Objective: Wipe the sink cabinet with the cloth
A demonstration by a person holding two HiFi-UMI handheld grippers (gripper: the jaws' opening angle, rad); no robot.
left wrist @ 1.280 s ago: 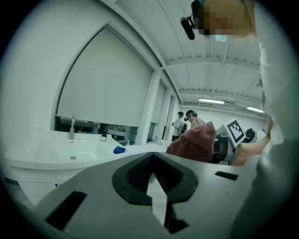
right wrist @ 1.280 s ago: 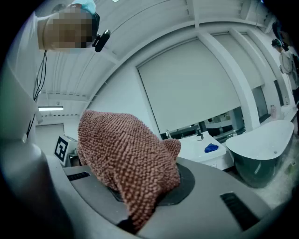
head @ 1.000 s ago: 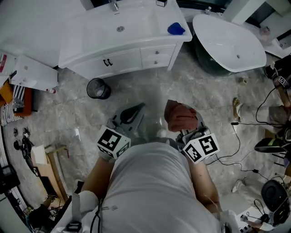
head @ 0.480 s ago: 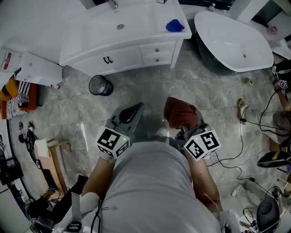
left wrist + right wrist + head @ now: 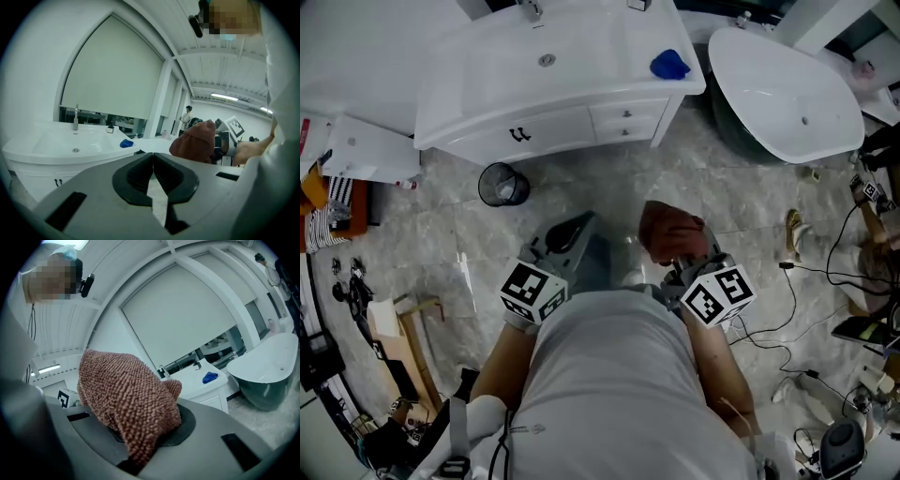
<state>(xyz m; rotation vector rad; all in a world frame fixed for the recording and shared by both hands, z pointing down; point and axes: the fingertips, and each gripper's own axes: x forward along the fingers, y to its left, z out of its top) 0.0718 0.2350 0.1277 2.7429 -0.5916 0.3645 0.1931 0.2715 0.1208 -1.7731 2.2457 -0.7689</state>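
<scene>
Cloth (image 5: 126, 399) between right tongs (image 5: 686, 264)

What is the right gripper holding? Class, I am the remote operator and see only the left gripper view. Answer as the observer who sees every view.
Observer: The right gripper view shows the brown knitted cloth bunched up and clamped in the right gripper.
Operator: Is anything on the floor by the sink cabinet?
Observer: Yes. In the head view a black waste bin stands on the floor just in front of the sink cabinet, below its door handles.
Operator: Is the cloth touching the cabinet?
Observer: No. In the head view the cloth and the left gripper are close to the person's body, with open floor between them and the cabinet.
</scene>
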